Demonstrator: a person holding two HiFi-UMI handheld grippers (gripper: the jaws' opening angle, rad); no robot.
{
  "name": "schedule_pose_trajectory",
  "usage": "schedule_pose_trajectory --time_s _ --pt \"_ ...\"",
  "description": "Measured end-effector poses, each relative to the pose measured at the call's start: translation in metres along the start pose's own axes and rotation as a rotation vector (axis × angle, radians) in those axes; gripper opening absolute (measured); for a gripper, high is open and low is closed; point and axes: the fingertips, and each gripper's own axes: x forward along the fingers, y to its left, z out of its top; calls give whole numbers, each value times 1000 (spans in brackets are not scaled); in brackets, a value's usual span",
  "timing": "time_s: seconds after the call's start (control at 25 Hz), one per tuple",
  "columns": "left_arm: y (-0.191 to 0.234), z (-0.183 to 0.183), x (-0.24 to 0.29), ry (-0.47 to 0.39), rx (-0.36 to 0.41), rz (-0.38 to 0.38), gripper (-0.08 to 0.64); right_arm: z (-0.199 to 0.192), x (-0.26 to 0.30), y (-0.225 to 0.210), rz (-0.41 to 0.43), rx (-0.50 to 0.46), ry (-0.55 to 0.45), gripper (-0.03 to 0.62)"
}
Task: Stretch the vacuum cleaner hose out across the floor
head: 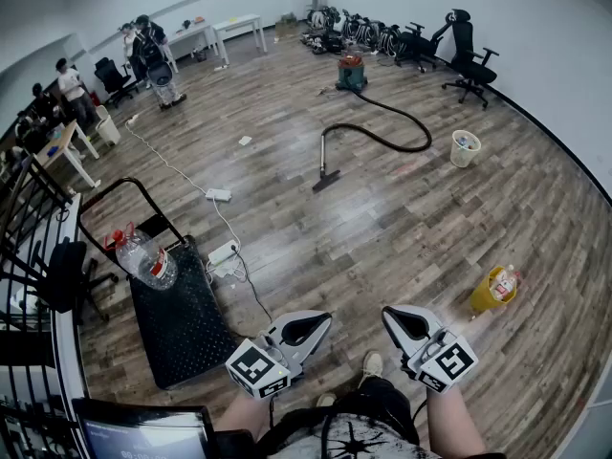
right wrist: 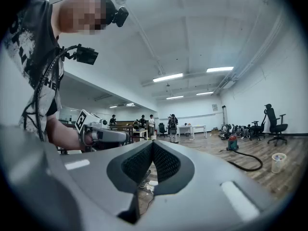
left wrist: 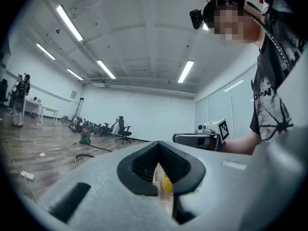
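Hose (head: 382, 127), black, curves from red vacuum (head: 351, 71) to floor nozzle (head: 326, 180).

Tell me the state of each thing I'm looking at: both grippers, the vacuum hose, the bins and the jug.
Left gripper: fingers shut, empty.
Right gripper: fingers shut, empty.
Hose: lying curved on the floor, not stretched out.
Vacuum cleaner: upright, hose attached.
White bin: upright, items inside.
Yellow bin: on the floor, items inside.
Jug: lying on its side on the black cart.
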Motion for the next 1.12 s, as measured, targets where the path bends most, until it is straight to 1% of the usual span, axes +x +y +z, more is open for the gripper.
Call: schedule_pose_trajectory --time_s 0.16,0.32,0.52,0.64,0.76,1.12 --pt "-11 8 -6 -18 -17 -17 0 4 -3 13 2 -1 0 8" --pt "-15 15 -5 -20 -6 -25 0 8 1 16 20 -7 1 6" --pt "-17 12 -7 -13 3 -15 0 6 8 20 49 0 -8 6" --pt "-15 11 -14 -12 -3 -10 0 6 14 25 74 22 -19 8" --pt "-13 10 -23 -10 -5 -2 0 7 21 32 94 21 -24 8" --pt "5 16 -54 -37 -2 37 0 9 47 47 98 7 -20 8"
